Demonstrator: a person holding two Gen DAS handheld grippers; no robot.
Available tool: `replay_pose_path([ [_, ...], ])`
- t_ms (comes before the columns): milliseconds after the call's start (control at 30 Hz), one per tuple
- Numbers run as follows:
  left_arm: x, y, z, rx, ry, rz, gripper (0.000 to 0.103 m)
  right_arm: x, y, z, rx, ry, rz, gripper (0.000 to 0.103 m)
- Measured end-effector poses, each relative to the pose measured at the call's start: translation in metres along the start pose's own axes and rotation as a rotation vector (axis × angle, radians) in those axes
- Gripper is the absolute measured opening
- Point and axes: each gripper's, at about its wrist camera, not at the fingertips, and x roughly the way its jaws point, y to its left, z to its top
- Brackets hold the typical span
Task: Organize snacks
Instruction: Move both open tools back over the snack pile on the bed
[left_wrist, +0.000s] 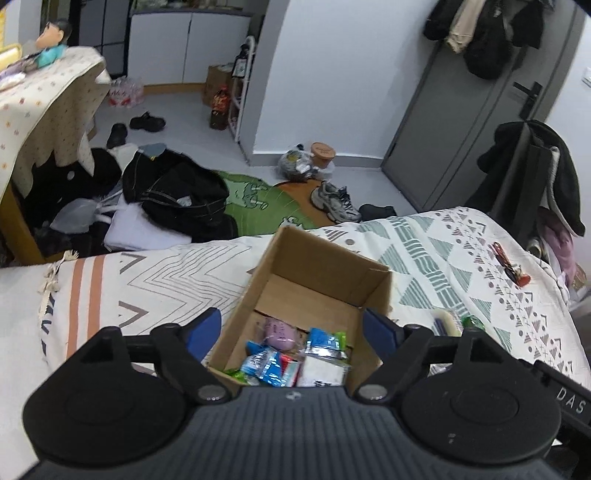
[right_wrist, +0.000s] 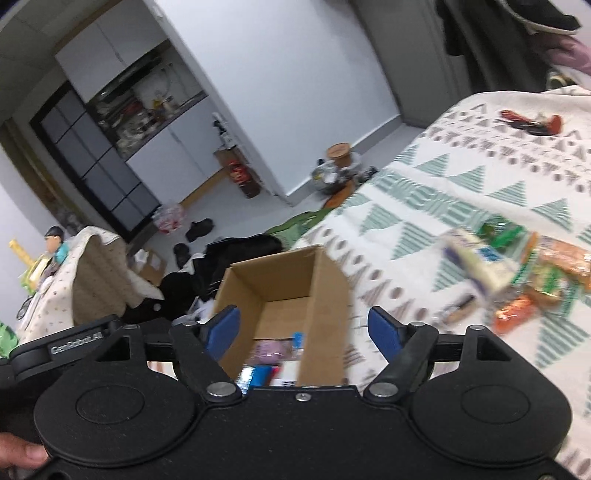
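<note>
A: Item one, cardboard box (left_wrist: 325, 284). It is sitting open-topped on the patterned bedspread (left_wrist: 155, 273), and both cameras are looking down into it.

B: Contents?

A: Packed snacks (left_wrist: 295, 354) are lying at the near end: blue, green and white wrappers, plus a pink packet (left_wrist: 279, 332). The far half is showing bare cardboard.

B: Item two, the grippers.

A: The left gripper (left_wrist: 293, 325) is hovering over the box's near rim, jaws spread wide and holding nothing. The right gripper (right_wrist: 304, 325) is doing the same, its jaws parted and empty, straddling the box's near right corner.

B: Step in hand?

A: By my judgement, between loads. Both are carrying nothing, so the next fetch is falling due.

B: What is the next move calling for?

A: The right gripper swinging toward 2 o'clock, where the loose snack pile (right_wrist: 524, 277) is waiting, then closing on a single packet.

B: Differences between views?

A: Only the right wrist view is showing that pile properly: orange, green and pale wrappers, blurred. The left wrist view is catching just its edge at 4 o'clock of the box. The left view alone is showing the sneakers (left_wrist: 334, 199) and the green rug (left_wrist: 258, 199) on the floor beyond the bed.
</note>
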Motion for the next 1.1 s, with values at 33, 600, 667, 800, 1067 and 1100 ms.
replay_pose_path([
  [33,-0.002,-0.004,-0.002,0.008,-0.005,-0.005,0.083,-0.004,-0.004,0.001,0.006,-0.005,-0.010,0.076],
  [600,-0.033,-0.076,-0.025,0.076,-0.072,-0.040,0.086,-0.069,-0.068,0.014,0.079,-0.088,-0.137,0.096],
  [667,-0.036,-0.087,-0.027,0.088,-0.066,-0.049,0.086,-0.077,-0.076,0.016,0.083,-0.088,-0.141,0.098],
  [800,-0.040,-0.107,-0.033,0.089,-0.076,-0.068,0.087,-0.093,-0.090,0.020,0.057,-0.081,-0.126,0.099],
  [1067,-0.036,-0.144,-0.046,0.095,-0.048,-0.106,0.092,-0.109,-0.125,0.031,0.079,-0.107,-0.182,0.102],
  [1100,-0.035,-0.148,-0.047,0.097,-0.045,-0.106,0.092,-0.110,-0.128,0.033,0.079,-0.114,-0.186,0.102],
])
